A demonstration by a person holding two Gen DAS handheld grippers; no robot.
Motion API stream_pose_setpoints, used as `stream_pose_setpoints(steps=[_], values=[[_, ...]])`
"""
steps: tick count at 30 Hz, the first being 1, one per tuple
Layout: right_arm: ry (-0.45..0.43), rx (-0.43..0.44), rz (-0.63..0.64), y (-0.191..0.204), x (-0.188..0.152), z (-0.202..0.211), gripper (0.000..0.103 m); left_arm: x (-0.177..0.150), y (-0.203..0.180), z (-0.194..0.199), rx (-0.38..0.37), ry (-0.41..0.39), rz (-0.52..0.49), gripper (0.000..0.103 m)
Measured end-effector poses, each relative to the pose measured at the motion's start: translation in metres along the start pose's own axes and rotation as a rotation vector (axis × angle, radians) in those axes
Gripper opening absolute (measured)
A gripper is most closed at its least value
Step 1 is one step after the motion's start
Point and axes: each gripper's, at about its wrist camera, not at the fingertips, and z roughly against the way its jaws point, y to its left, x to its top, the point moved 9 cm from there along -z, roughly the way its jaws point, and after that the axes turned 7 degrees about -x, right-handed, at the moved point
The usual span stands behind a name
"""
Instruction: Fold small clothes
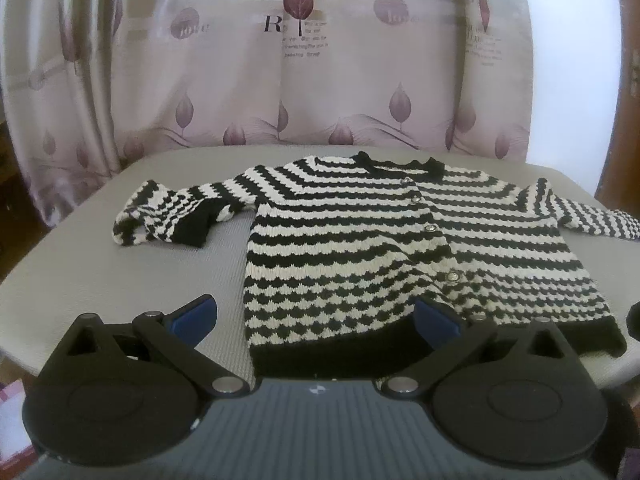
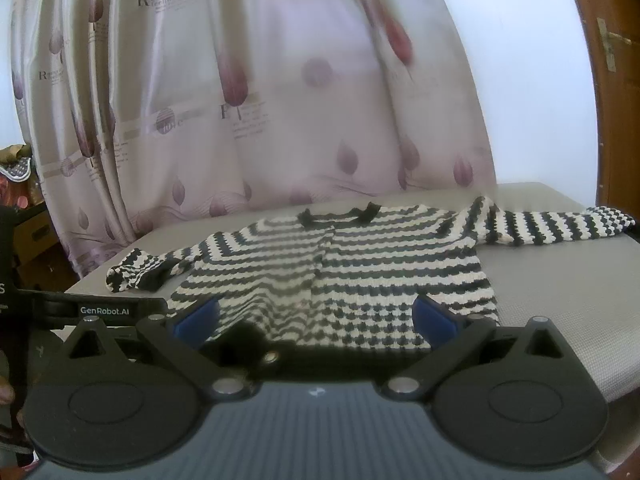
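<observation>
Nothing folded yet: both the left gripper [image 1: 316, 316] and right gripper [image 2: 316, 316] gape wide (empty) just short of the striped cardigan [image 1: 400, 248], likely needing sleeve pinches first.

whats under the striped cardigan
The striped cardigan lies flat, buttoned, on a grey padded mat, which shows bare all around it. Whatever lies beneath the mat, or directly under the knit, is covered.
</observation>
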Motion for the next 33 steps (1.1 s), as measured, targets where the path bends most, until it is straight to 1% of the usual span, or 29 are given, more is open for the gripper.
stream_pose_setpoints(steps=[13, 16, 18, 20, 24, 33], values=[[0.014, 0.004, -0.002, 0.003, -0.004, -0.005, 0.103, -0.004, 0.009, -0.007, -0.001, 0.012, 0.030, 0.103], [0.014, 0.004, 0.001, 0.004, -0.007, -0.005, 0.103, -0.005, 0.012, -0.009, -0.021, 0.002, 0.056, 0.103], [0.020, 0.007, 0.002, 0.005, -0.008, -0.007, 0.103, -0.006, 0.015, -0.008, -0.022, -0.015, 0.085, 0.103], [0.023, 0.010, 0.002, 0.005, -0.009, -0.008, 0.103, -0.005, 0.019, -0.010, -0.015, -0.010, 0.102, 0.103], [0.031, 0.014, 0.003, 0.006, -0.010, -0.012, 0.103, -0.005, 0.024, -0.015, 0.004, 0.019, 0.084, 0.103], [0.045, 0.018, 0.014, 0.010, -0.012, -0.019, 0.103, -0.004, 0.038, -0.025, 0.040, 0.039, 0.070, 0.103]])
